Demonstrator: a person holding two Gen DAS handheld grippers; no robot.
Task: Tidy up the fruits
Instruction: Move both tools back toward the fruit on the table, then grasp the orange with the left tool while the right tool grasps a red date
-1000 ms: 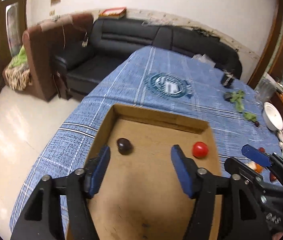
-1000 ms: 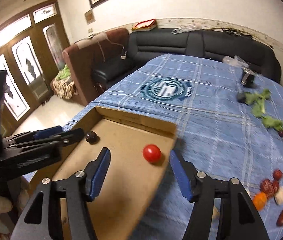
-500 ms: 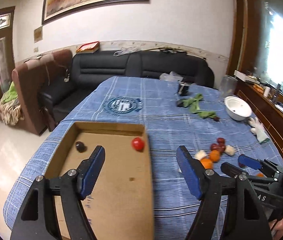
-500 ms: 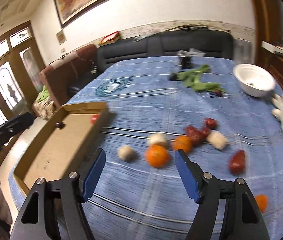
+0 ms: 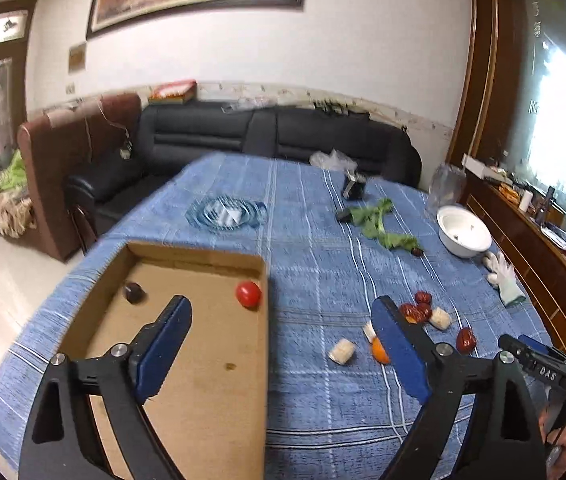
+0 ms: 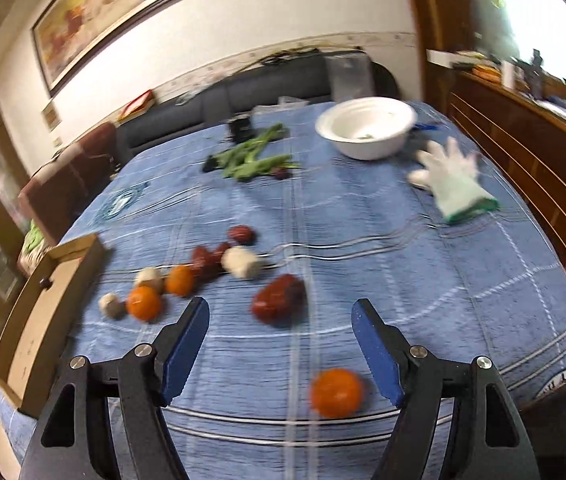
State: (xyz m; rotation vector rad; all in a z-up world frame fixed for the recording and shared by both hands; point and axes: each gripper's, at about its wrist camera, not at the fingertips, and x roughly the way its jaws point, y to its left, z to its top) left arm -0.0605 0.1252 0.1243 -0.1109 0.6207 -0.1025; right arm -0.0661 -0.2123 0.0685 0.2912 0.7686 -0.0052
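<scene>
A shallow cardboard box (image 5: 199, 364) lies on the blue table's left side, holding a red tomato (image 5: 248, 294) and a dark fruit (image 5: 132, 292). My left gripper (image 5: 283, 344) is open and empty above the box's right edge. Loose fruit lies right of the box: red dates (image 5: 417, 311), an orange (image 5: 380, 350) and pale pieces (image 5: 342, 351). My right gripper (image 6: 281, 348) is open and empty, low over the table. A red date (image 6: 279, 304) lies just ahead of it, an orange (image 6: 337, 392) between its fingers, more oranges (image 6: 145, 302) to the left.
A white bowl (image 6: 365, 128), a white glove (image 6: 455, 180) and green leaves (image 6: 251, 158) lie at the table's far side. A dark sofa (image 5: 267, 140) stands behind the table and a wooden cabinet (image 6: 523, 148) to the right.
Both grippers have pulled back from the box and swung right. The right gripper now faces the loose fruit, closer and lower than before. Both stay open.
</scene>
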